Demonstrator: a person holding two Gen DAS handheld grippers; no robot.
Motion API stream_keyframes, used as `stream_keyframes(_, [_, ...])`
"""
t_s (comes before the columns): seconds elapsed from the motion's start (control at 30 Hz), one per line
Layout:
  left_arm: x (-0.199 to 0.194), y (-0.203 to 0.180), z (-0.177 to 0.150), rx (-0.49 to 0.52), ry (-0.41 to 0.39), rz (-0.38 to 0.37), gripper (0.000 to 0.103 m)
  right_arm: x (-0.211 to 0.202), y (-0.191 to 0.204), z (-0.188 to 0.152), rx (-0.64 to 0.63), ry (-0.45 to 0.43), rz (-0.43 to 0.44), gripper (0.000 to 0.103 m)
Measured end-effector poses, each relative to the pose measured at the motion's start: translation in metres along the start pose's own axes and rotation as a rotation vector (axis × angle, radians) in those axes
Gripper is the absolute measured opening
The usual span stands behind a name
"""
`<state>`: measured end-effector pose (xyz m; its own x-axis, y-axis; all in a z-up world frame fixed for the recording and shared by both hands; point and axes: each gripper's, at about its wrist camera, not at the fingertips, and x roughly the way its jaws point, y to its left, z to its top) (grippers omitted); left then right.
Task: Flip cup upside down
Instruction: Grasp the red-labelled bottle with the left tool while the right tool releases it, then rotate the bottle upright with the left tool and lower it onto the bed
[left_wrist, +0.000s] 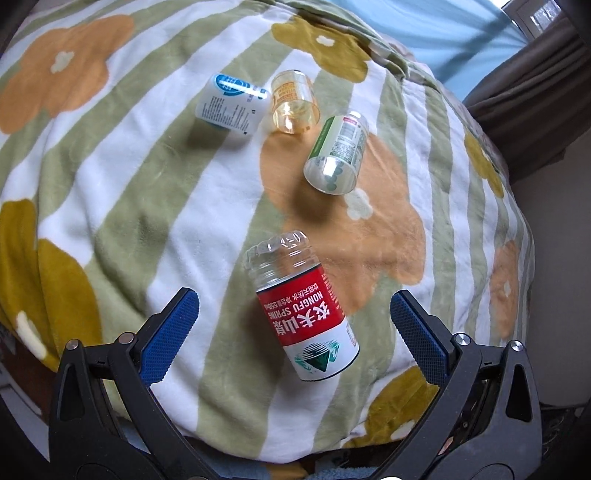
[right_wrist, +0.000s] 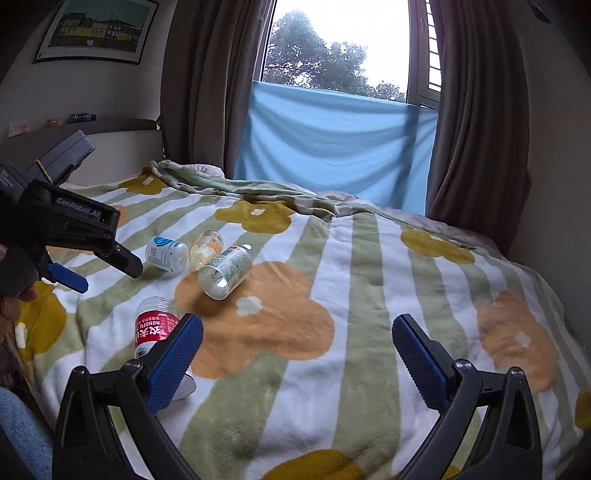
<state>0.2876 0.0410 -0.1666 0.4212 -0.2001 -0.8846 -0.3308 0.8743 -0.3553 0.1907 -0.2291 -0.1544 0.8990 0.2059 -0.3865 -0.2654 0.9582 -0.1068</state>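
Observation:
Four cups cut from bottles rest on the flowered blanket (left_wrist: 155, 192). The red-label cup (left_wrist: 303, 310) seems to lie on its side, ribbed clear base pointing away. It sits between the blue pads of my open left gripper (left_wrist: 293, 295), with gaps on both sides. Farther off, on their sides, lie a white-and-blue cup (left_wrist: 231, 107), a yellow clear cup (left_wrist: 293, 103) and a green-label cup (left_wrist: 338, 153) whose mouth faces me. My right gripper (right_wrist: 297, 321) is open over bare blanket, and its left finger hides part of the red-label cup (right_wrist: 153, 323). The left gripper (right_wrist: 110, 275) hangs at the left.
The bed drops off at the right edge (left_wrist: 517, 258) and at the near edge. Brown curtains (right_wrist: 476, 110), a blue cloth (right_wrist: 332, 147) and a window stand beyond the bed. A grey box (right_wrist: 66, 151) sits by the headboard. A hand (right_wrist: 18, 295) holds the left gripper.

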Motion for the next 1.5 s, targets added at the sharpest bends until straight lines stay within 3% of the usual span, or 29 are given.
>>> stream_keyframes(0.17, [0.037,-0.012,0.009,-0.027,0.027,0.123,0.103,-0.001,-0.025,-0.012,0.092,-0.005,0.057,0.102])
stream_keyframes(0.27, [0.061,-0.017,0.011,-0.009,0.059,0.187,0.103,-0.011,-0.03,-0.011,0.077,-0.033,0.067,0.102])
stream_keyframes(0.47, [0.087,-0.008,0.015,-0.084,0.081,0.197,0.103,-0.022,-0.041,-0.008,0.1,-0.072,0.103,0.102])
stream_keyframes(0.57, [0.095,-0.007,0.014,-0.09,0.091,0.204,0.088,-0.022,-0.048,-0.009,0.123,-0.074,0.111,0.102])
stream_keyframes(0.63, [0.098,-0.006,0.013,-0.097,0.099,0.194,0.068,-0.023,-0.052,-0.009,0.139,-0.078,0.116,0.102])
stream_keyframes(0.77, [0.097,-0.009,0.011,-0.083,0.068,0.174,0.066,-0.023,-0.056,-0.009,0.152,-0.082,0.103,0.102])
stream_keyframes(0.87, [0.083,-0.017,0.009,-0.044,0.0,0.132,0.065,-0.021,-0.056,-0.01,0.149,-0.075,0.098,0.102])
stream_keyframes(0.97, [0.057,-0.031,0.003,0.037,-0.118,0.091,0.064,-0.021,-0.057,-0.01,0.161,-0.074,0.111,0.102])
stream_keyframes(1.27, [-0.005,-0.071,-0.028,0.335,-0.452,0.113,0.064,-0.007,-0.037,-0.017,0.121,-0.02,0.167,0.102])
stream_keyframes(1.37, [-0.007,-0.08,-0.039,0.418,-0.571,0.127,0.064,0.0,-0.025,-0.02,0.084,0.001,0.192,0.102])
stream_keyframes(1.5, [0.007,-0.081,-0.047,0.464,-0.635,0.123,0.064,0.006,-0.011,-0.025,0.046,0.03,0.225,0.102])
